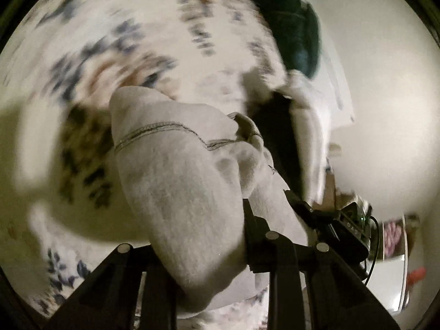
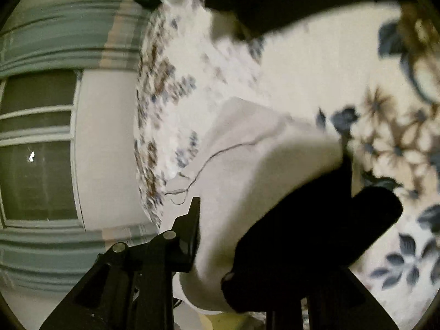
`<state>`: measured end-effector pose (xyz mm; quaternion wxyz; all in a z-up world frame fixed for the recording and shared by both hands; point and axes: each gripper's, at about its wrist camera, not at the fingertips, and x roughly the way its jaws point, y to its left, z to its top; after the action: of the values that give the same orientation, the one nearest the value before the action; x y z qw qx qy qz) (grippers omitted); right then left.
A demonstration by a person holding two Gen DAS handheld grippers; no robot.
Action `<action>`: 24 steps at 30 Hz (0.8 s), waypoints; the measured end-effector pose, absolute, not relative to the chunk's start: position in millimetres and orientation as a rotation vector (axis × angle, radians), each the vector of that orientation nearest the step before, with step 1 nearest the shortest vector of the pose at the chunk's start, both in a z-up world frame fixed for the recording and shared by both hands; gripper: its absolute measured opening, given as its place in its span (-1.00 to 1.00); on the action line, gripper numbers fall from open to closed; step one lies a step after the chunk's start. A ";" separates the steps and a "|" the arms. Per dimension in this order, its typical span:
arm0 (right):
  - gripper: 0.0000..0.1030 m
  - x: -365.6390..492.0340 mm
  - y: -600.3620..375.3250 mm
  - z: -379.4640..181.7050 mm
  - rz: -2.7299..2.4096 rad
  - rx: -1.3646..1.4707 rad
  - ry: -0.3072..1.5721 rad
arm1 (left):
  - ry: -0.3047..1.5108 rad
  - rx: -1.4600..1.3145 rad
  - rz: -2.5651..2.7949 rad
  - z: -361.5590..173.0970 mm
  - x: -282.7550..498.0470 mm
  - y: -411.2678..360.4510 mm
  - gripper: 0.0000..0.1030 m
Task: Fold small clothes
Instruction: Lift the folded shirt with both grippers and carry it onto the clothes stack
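Garment [image 1: 181, 192] of pale grey-white knit, with a stitched hem line running across it, hangs bunched between the fingers of the left gripper [image 1: 209, 220], which is closed onto the cloth. Beyond it, blurred, lies a bed cover [image 1: 115, 55] with a blue and brown floral print; a dark green cloth [image 1: 291, 24] sits farther off, up and to the right. In the right wrist view the same garment [image 2: 247, 178] fills the space ahead of the right gripper [image 2: 217, 236], clamped on it, a loose thread [image 2: 192, 181] trailing near the left finger. Window [image 2: 38, 151] with grey trim stands off to its left.
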<state>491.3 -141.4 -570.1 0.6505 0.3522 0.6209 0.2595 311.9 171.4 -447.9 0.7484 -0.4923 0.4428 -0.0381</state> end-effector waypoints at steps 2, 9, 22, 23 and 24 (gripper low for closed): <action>-0.47 492.8 -150.9 -536.6 0.567 0.831 1.351 | 0.973 -1.034 -0.144 -424.4 324.3 171.5 -0.59; -0.47 537.8 -173.3 -406.4 0.489 0.857 1.072 | 0.944 -0.864 -0.344 -314.4 433.2 151.8 -0.59; -0.47 704.3 -273.1 -317.6 0.253 0.902 0.660 | 1.030 -0.517 -0.647 -275.0 701.5 33.1 -0.58; -0.47 714.7 -276.8 -331.7 0.227 0.906 0.669 | 1.052 -0.499 -0.649 -285.5 708.2 28.1 -0.57; -0.47 722.0 -283.5 -347.5 0.204 0.906 0.683 | 1.096 -0.482 -0.644 -308.1 720.0 20.9 -0.57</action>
<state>722.0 -283.5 -347.5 0.8383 0.4285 0.3230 0.0964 720.0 20.9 -308.1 0.7777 -0.2230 0.5069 -0.2976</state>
